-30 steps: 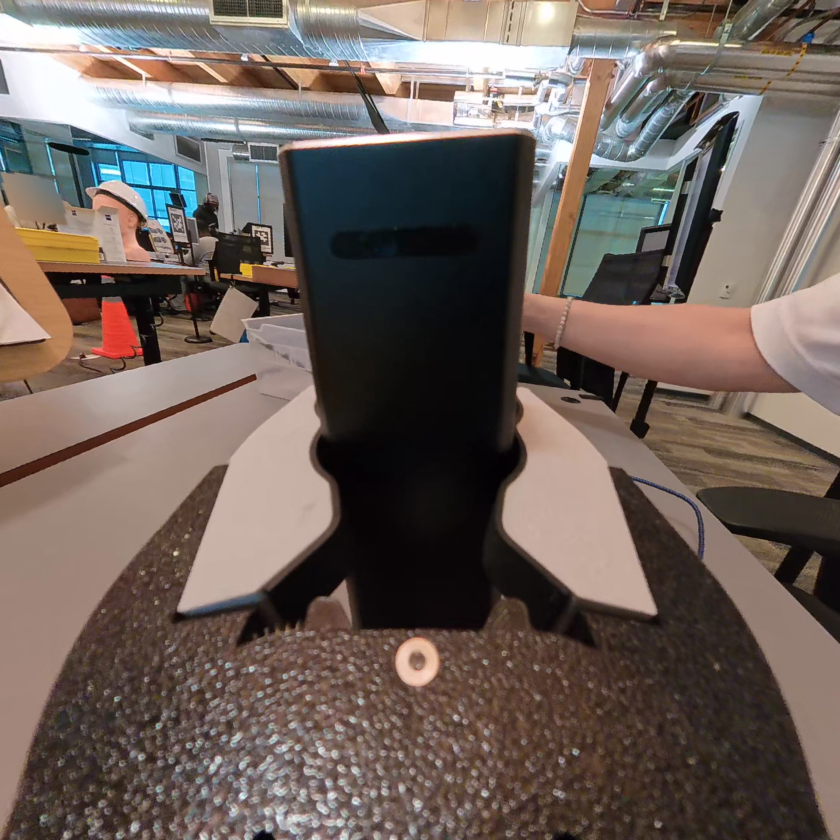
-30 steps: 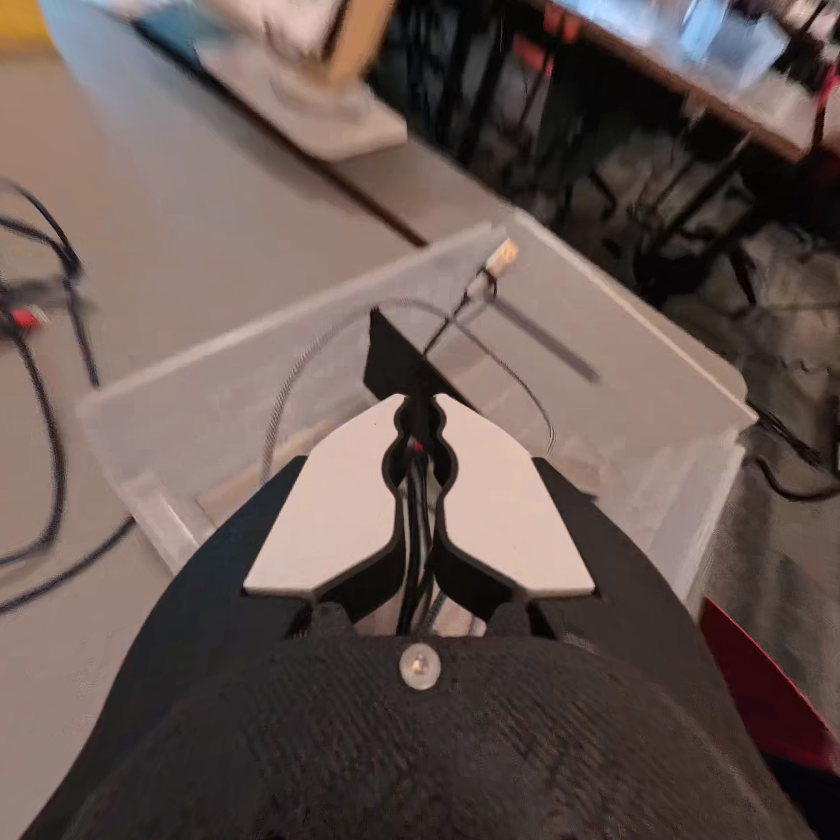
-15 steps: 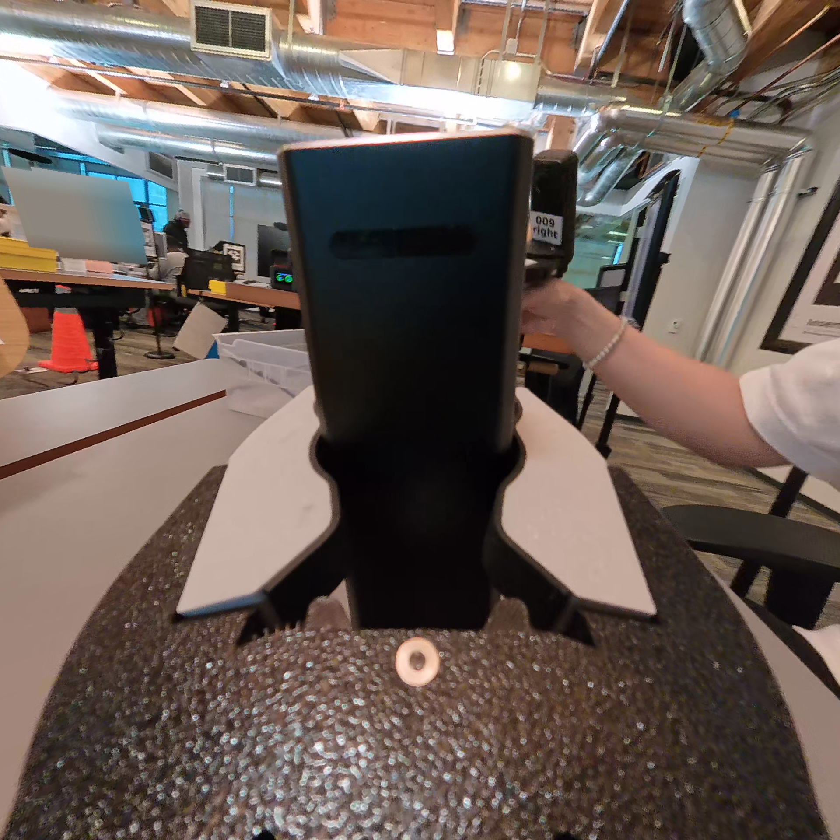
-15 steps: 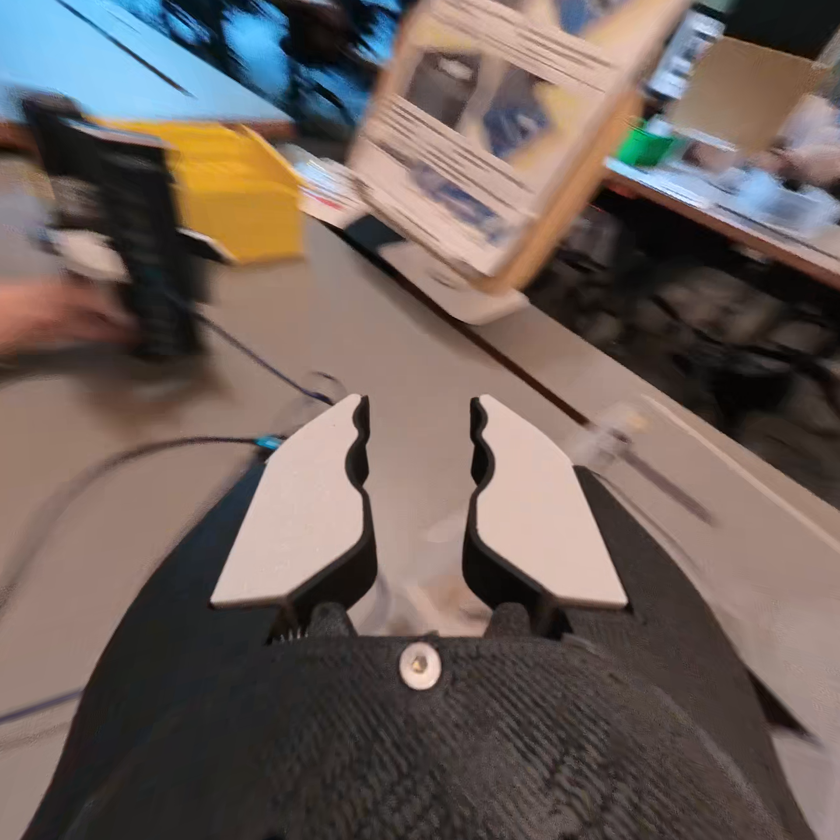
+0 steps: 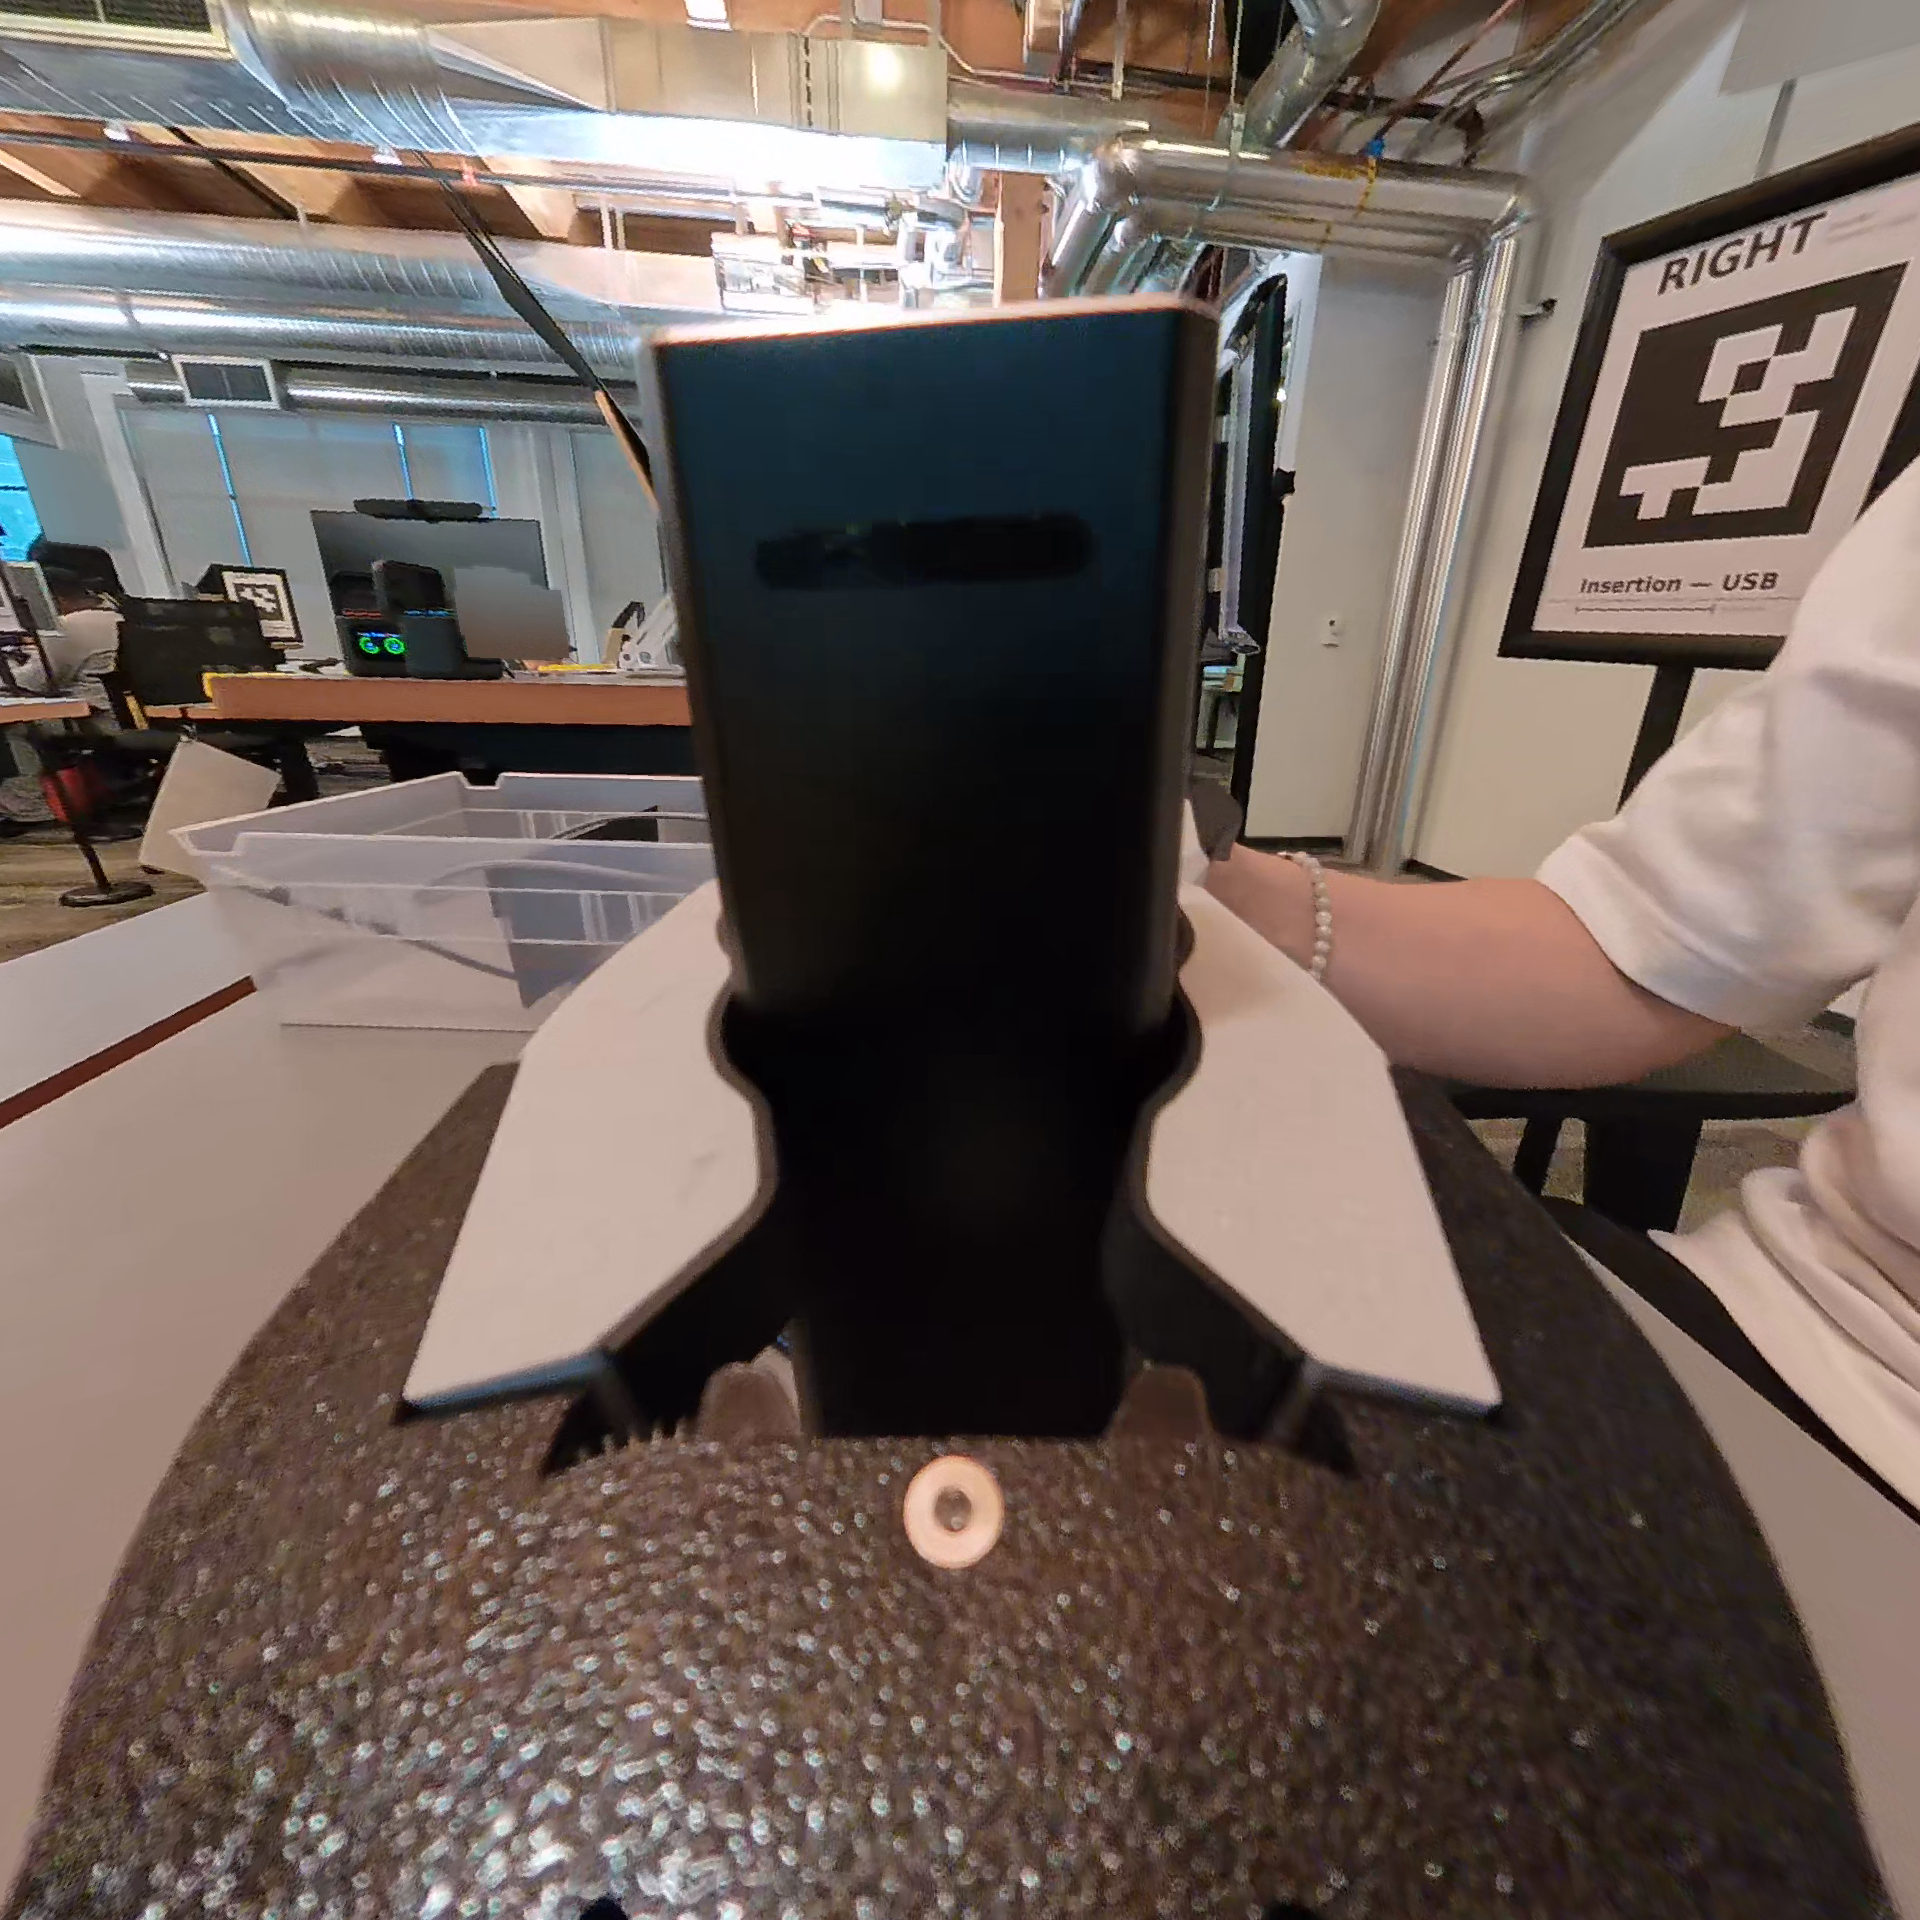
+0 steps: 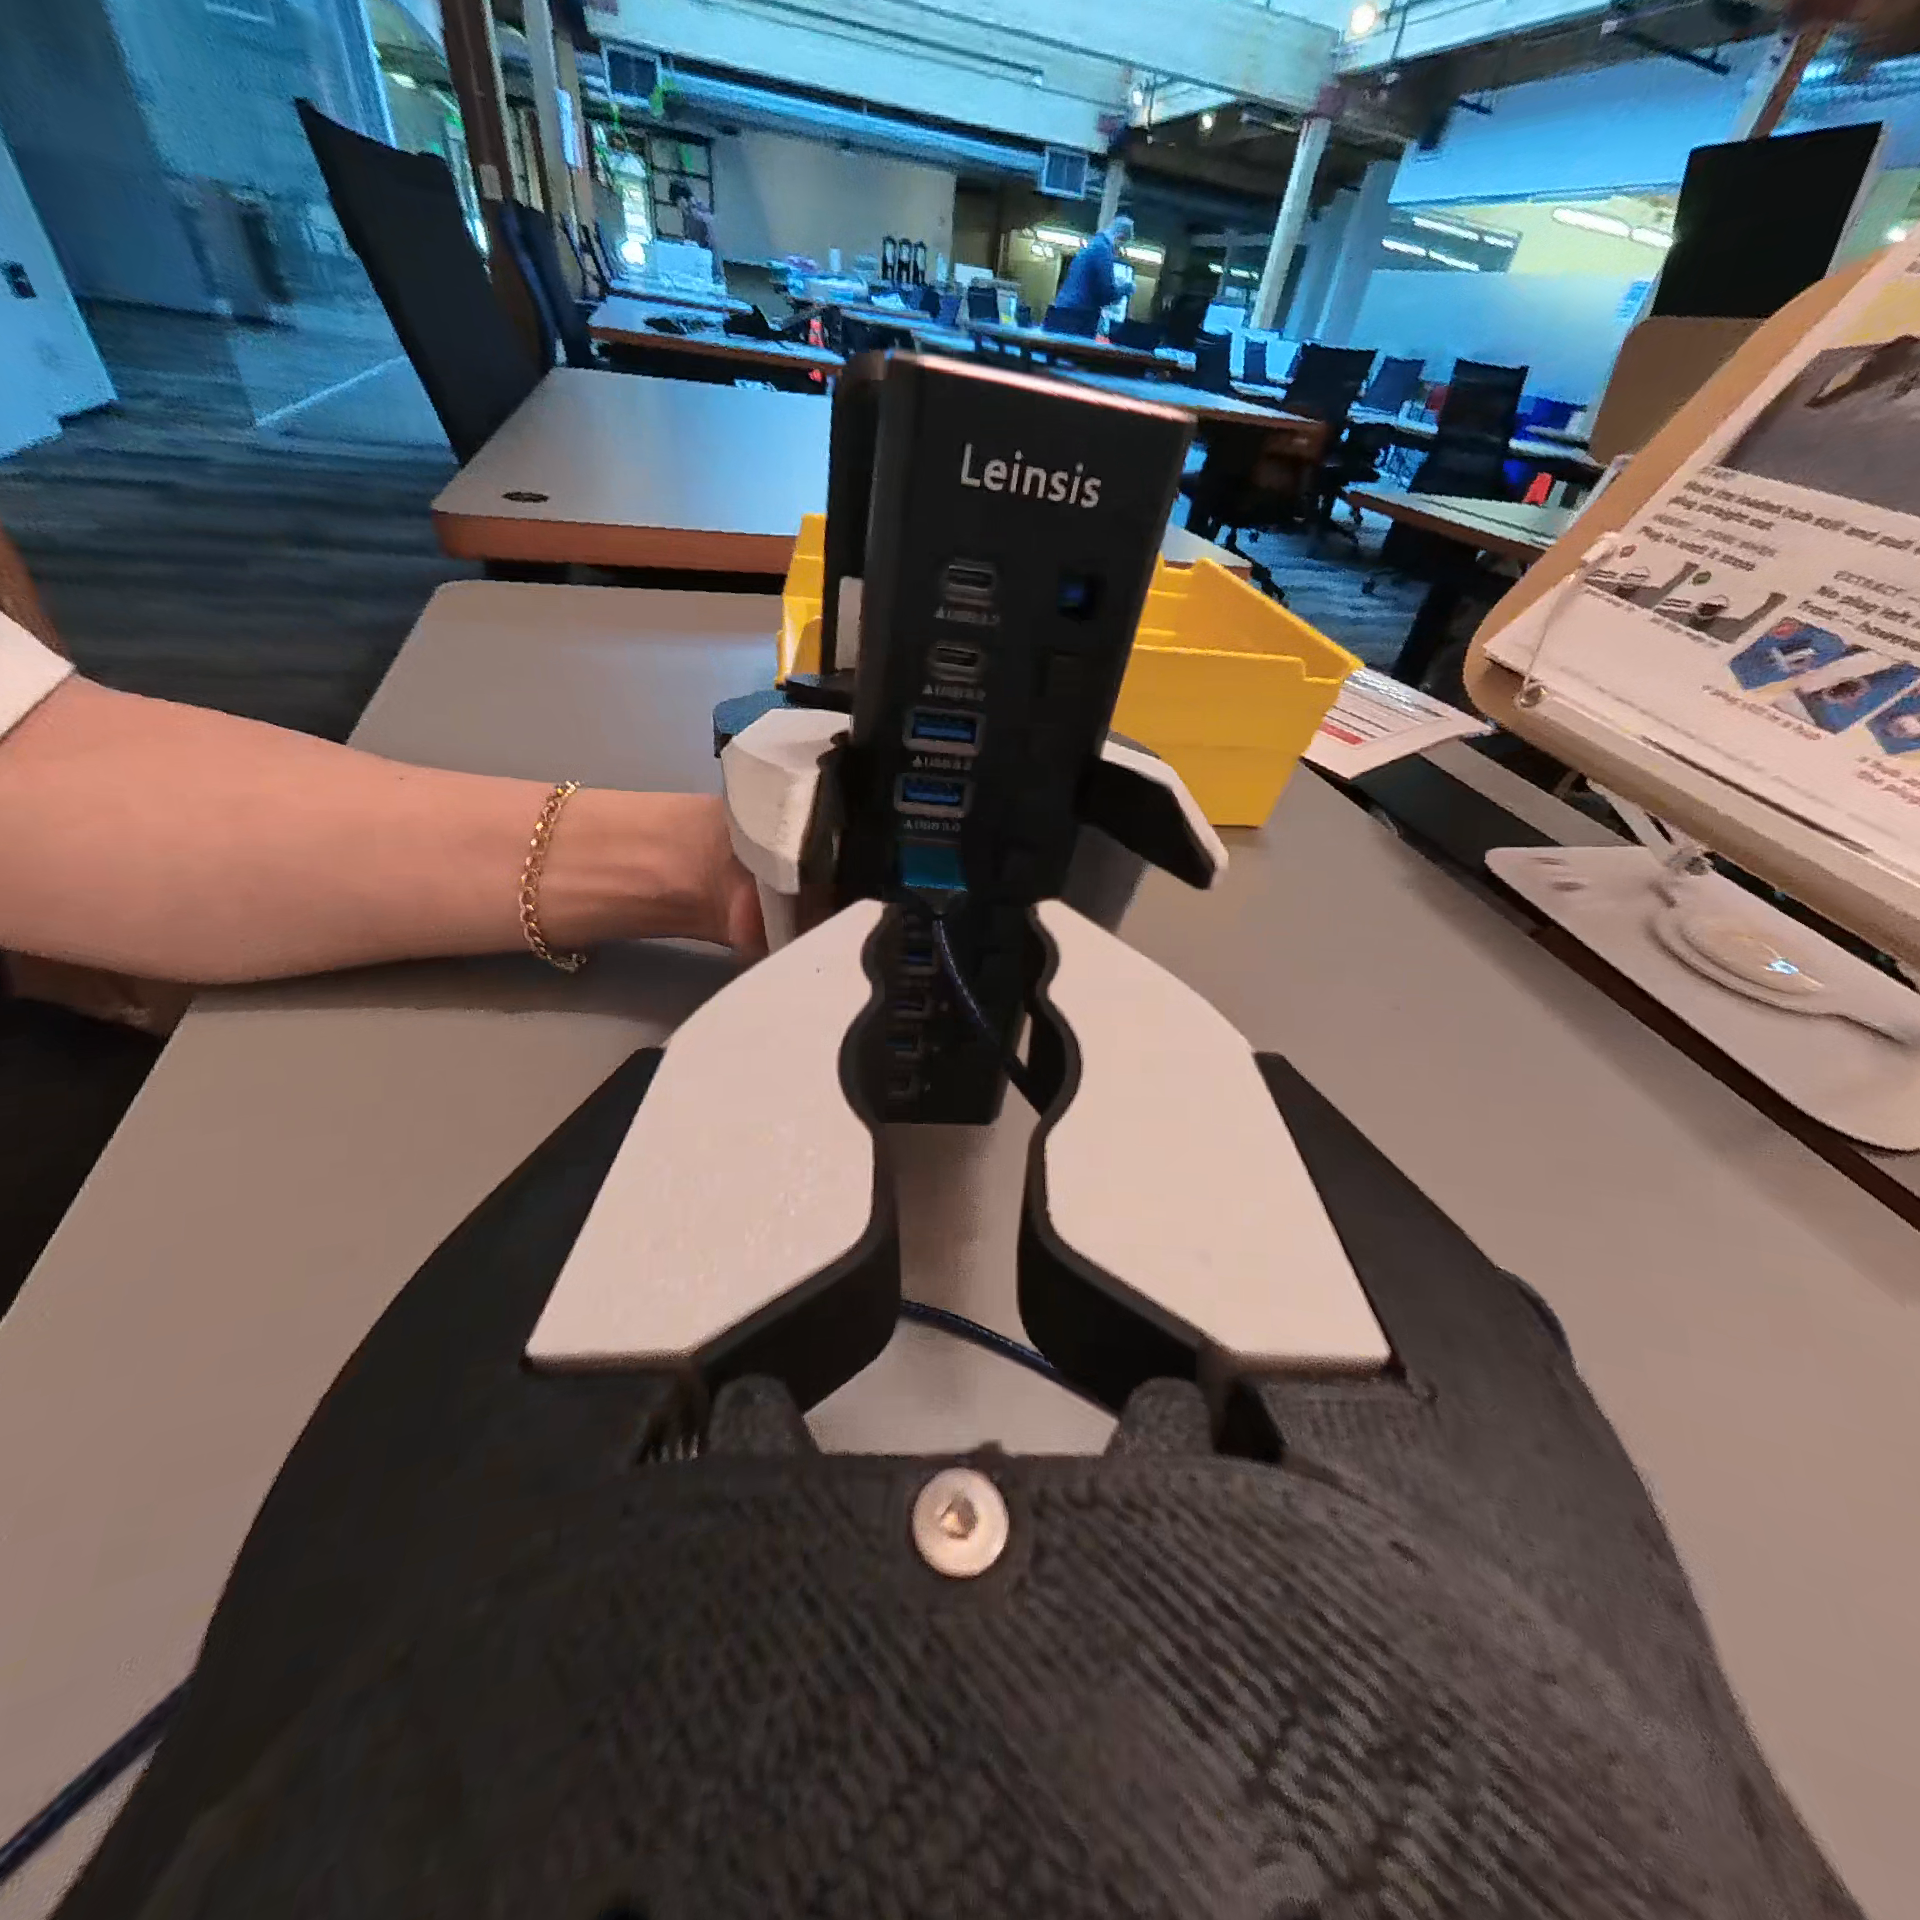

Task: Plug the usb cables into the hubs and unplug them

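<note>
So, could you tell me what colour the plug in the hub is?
Blue plug, in the black hub; right wrist view shows it best.

Blue plug [image 6: 932,871] and cable [image 6: 977,1023] before the hub [image 6: 1023,665]

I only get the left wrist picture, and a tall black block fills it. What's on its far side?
Observer: That block is the hub. Its far face carries a column of ports that faces the right gripper.
Operator: Is anything plugged in?
Observer: Yes. One blue plug sits in a port partway down, and its thin blue cable trails toward the camera.
Operator: Is that gripper grabbing the plug?
Observer: No. Its jaws stand open, with the tips just below the plug in the picture.
</note>
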